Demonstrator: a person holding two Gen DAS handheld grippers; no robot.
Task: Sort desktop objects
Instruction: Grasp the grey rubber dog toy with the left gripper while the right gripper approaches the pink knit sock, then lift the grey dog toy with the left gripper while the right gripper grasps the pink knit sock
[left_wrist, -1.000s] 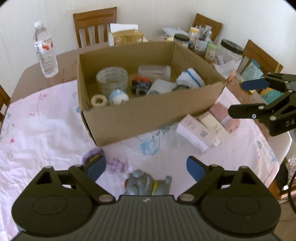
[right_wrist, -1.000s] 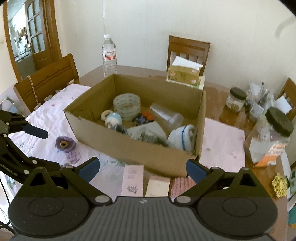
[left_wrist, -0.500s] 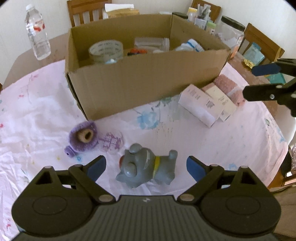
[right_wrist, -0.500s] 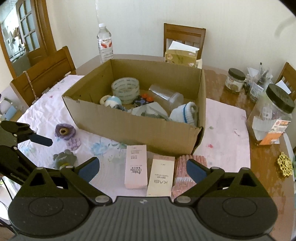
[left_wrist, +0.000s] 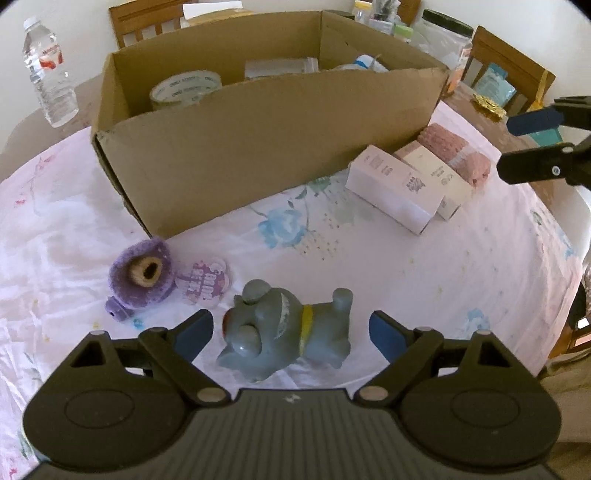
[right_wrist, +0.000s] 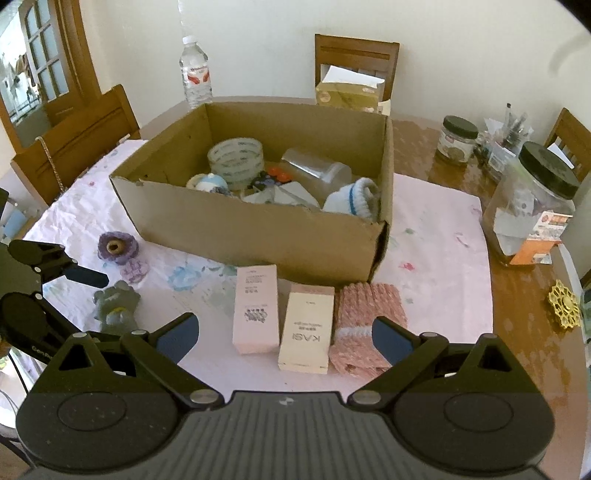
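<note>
A grey dog toy (left_wrist: 266, 339) lies on its side on the floral tablecloth, also seen in the right wrist view (right_wrist: 116, 306). My left gripper (left_wrist: 290, 332) is low over it, one finger on each side, jaws closing, with small gaps still showing at both pads. My right gripper (right_wrist: 284, 334) is open above a pink box (right_wrist: 255, 310), a cream box (right_wrist: 304, 332) and a pink knitted cloth (right_wrist: 369, 310), touching none. Behind them stands the open cardboard box (right_wrist: 240, 229) holding tape, a cup, a sock and small items. A purple crocheted piece (left_wrist: 142, 275) lies left of the toy.
A water bottle (left_wrist: 50, 74) stands at the back left, a tissue box (right_wrist: 349, 92) behind the cardboard box. Two black-lidded jars (right_wrist: 532, 206) and a pen holder crowd the bare wood at right, beside a gold coaster (right_wrist: 563, 302). Wooden chairs ring the table.
Both grippers have sunk toward the table. The dog toy has come from the left view's bottom edge to between the left fingers. The small boxes now lie close under the right gripper.
</note>
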